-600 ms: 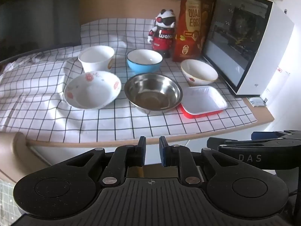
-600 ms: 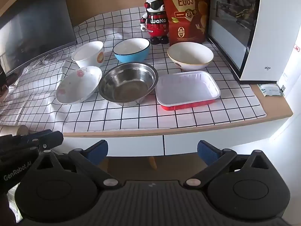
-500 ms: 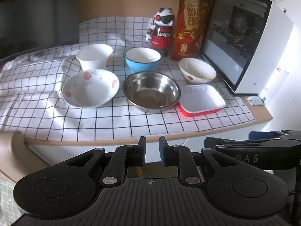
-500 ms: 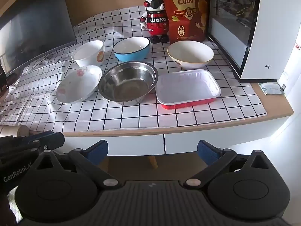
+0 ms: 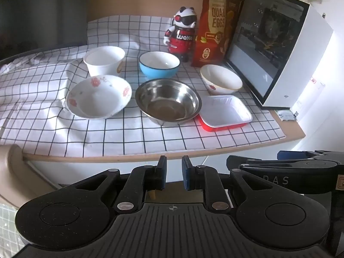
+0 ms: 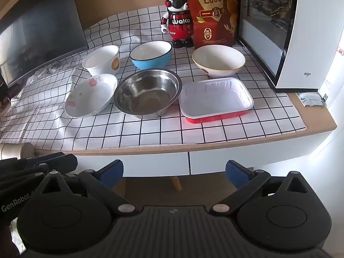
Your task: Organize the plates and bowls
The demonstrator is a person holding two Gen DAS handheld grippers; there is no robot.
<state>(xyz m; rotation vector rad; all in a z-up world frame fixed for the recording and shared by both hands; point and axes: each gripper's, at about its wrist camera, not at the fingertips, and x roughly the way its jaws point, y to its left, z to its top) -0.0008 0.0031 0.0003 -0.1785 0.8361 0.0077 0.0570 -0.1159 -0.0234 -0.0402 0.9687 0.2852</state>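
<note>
i'm only approaching: left gripper (image 5: 173, 173) nearly closed and empty, right gripper (image 6: 174, 172) wide and empty. next, probably nest the blue bowl (image 6: 151, 54) into the steel bowl (image 6: 147, 93).

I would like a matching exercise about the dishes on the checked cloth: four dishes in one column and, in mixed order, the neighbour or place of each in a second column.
Things
1. blue bowl
2. steel bowl
3. flowered bowl
4. red tray

Places
A. leftmost in the front row
B. nearest the white appliance
C. in front of the panda figure
D. middle of the front row

Pairs: 1-C, 2-D, 3-A, 4-B
</note>
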